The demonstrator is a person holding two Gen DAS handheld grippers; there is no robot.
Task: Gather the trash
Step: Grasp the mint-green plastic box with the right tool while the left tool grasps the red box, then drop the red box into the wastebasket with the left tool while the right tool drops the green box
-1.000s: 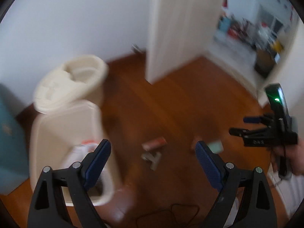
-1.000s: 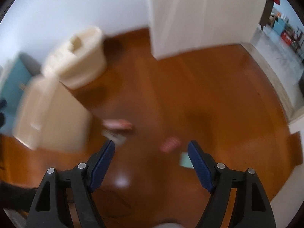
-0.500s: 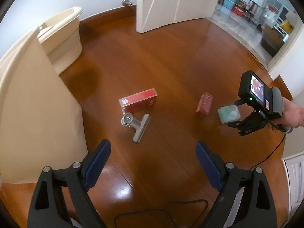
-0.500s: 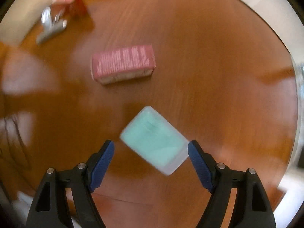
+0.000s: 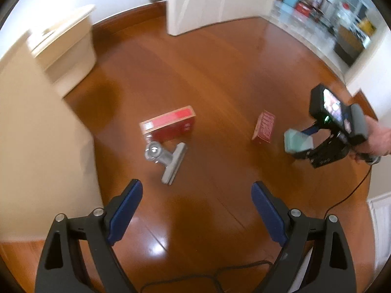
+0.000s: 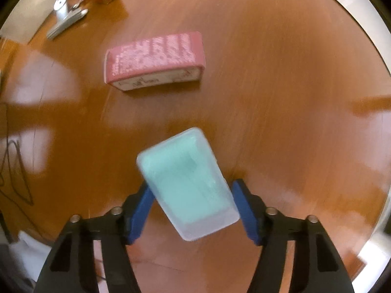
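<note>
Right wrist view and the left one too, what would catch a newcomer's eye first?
The pale green plastic case first, lying on the glossy wooden floor between the blue pads of the right hand-held gripper, whose jaws have just been closing. Just beyond it lies a pink box; farther off, a red box touches a metal clip.

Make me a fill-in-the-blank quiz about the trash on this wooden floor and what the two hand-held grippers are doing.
1. The right hand-held gripper has its jaws around the pale ____ plastic case.
2. The left hand-held gripper has ____ between its jaws.
3. The metal clip lies right beside the ____ box.
4. The pink box lies on the ____.

Missing words: green; nothing; red; floor
</note>
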